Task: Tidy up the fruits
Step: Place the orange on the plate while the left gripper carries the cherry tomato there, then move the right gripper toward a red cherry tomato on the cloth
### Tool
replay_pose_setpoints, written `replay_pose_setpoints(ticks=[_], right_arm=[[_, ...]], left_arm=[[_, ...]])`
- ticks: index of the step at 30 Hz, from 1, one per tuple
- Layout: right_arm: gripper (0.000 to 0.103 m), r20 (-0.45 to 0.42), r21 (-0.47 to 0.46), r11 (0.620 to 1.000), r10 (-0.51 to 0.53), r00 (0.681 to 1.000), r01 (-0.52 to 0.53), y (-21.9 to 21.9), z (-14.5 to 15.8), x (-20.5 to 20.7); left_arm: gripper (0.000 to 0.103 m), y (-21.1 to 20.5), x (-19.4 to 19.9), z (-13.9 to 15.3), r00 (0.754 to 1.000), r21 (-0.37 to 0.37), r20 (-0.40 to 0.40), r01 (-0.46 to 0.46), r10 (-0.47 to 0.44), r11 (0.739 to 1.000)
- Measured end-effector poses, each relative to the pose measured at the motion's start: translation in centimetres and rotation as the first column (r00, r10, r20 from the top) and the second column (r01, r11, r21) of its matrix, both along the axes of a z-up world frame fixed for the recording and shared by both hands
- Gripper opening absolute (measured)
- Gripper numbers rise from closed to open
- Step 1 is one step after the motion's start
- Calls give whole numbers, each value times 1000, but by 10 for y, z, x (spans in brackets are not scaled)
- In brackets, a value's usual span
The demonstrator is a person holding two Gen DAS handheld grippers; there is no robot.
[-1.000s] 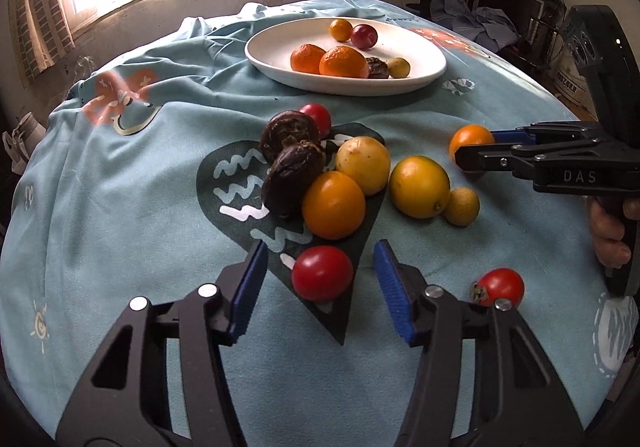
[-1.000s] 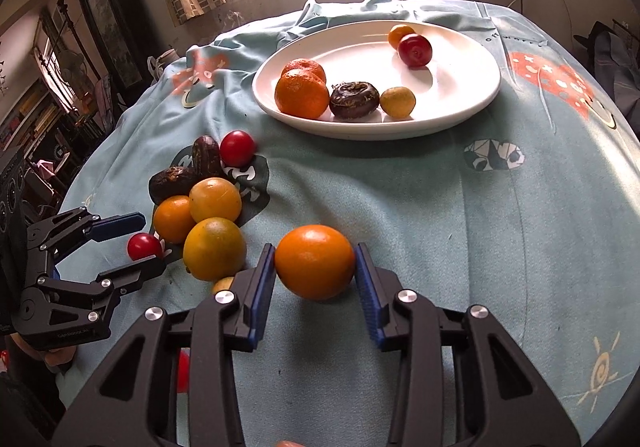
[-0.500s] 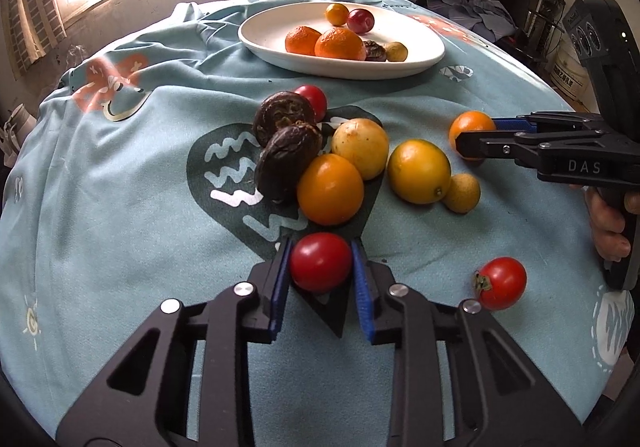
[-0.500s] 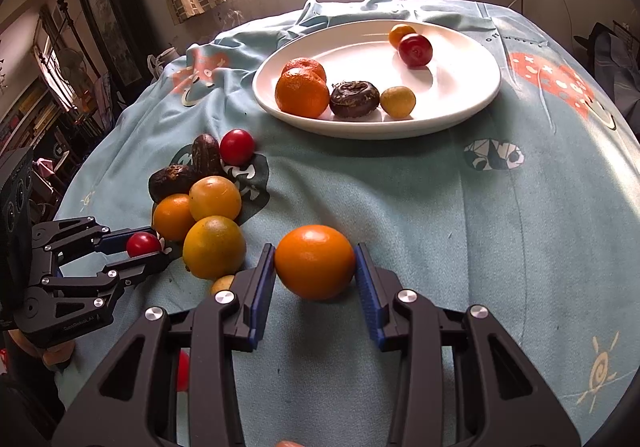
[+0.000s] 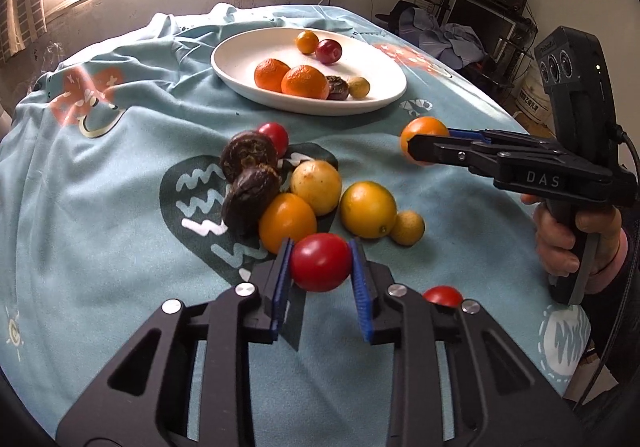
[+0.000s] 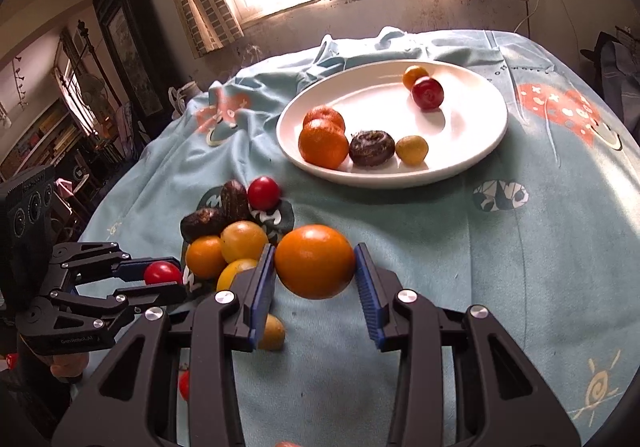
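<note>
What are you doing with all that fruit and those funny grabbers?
A person is sorting fruit onto the white plate. The left gripper is shut on a red tomato, and the right gripper is shut on an orange. Six fruits already sit on the plate; a pile waits on the blue tablecloth.
</note>
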State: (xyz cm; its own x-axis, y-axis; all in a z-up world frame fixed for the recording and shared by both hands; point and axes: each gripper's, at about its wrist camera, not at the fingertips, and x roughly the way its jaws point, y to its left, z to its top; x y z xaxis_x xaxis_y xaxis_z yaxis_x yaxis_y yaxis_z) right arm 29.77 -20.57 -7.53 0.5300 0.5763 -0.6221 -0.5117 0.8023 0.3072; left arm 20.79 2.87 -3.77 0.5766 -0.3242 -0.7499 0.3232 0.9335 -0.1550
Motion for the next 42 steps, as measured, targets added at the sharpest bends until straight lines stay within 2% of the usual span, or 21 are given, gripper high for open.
replay_pose_setpoints(ticks=[4, 9, 14, 17, 18, 19, 20, 21, 22, 24, 28, 31, 34, 36, 38, 42], right_arm=[[40, 64, 63, 993, -105, 992, 101, -10, 14, 28], [40, 59, 119, 975, -198, 978, 190, -23, 15, 71], [40, 32, 137, 965, -228, 973, 222, -32, 11, 104], [40, 36, 120, 971, -212, 977, 207, -29, 8, 114], [40, 36, 115, 973, -205, 978, 200, -27, 7, 116], [47, 35, 106, 976, -197, 980, 193, -24, 6, 117], [57, 39, 100, 977, -194, 980, 190, -23, 6, 115], [70, 49, 99, 975, -205, 978, 199, -24, 9, 111], [70, 65, 109, 974, -204, 977, 197, -25, 13, 104], [70, 103, 124, 981, -164, 981, 151, -23, 26, 89], [71, 153, 110, 991, -86, 984, 70, -13, 44, 54], [71, 132, 82, 997, -8, 991, -3, -1, 38, 30], [71, 65, 49, 992, 113, 991, -116, 11, 25, 9], [71, 58, 20, 980, 198, 978, -200, 17, 20, -10], [71, 71, -17, 960, 280, 957, -279, 22, 18, -33], [71, 68, -92, 908, 416, 907, -410, 34, 9, -69]], left_arm=[[28, -6, 39, 24, 999, -16, 38, -13, 14, 1000], [28, -16, 107, 43, 996, 16, 69, -57, 55, 998], [28, -30, 172, 44, 995, 67, 52, -87, 84, 994], [29, -33, 202, 38, 994, 67, 29, -106, 104, 992], [33, -32, 208, 35, 992, 69, 21, -126, 125, 990], [44, -31, 213, 34, 988, 71, 17, -153, 152, 986], [80, -27, 214, 34, 982, 79, 20, -191, 190, 978], [92, -23, 209, 38, 972, 77, 47, -234, 231, 969], [92, -18, 200, 43, 964, 59, 82, -257, 252, 965], [93, -11, 179, 51, 966, 37, 97, -245, 241, 969], [98, 2, 124, 57, 964, 75, 119, -249, 239, 966], [100, 18, 79, 53, 953, 68, 143, -280, 269, 958], [101, 34, 43, 36, 941, -7, 142, -308, 306, 951], [101, 40, 28, 19, 935, 4, 131, -332, 328, 943], [101, 45, 24, 10, 932, 58, 104, -355, 348, 933], [101, 64, 17, 11, 909, 17, 102, -408, 404, 913]])
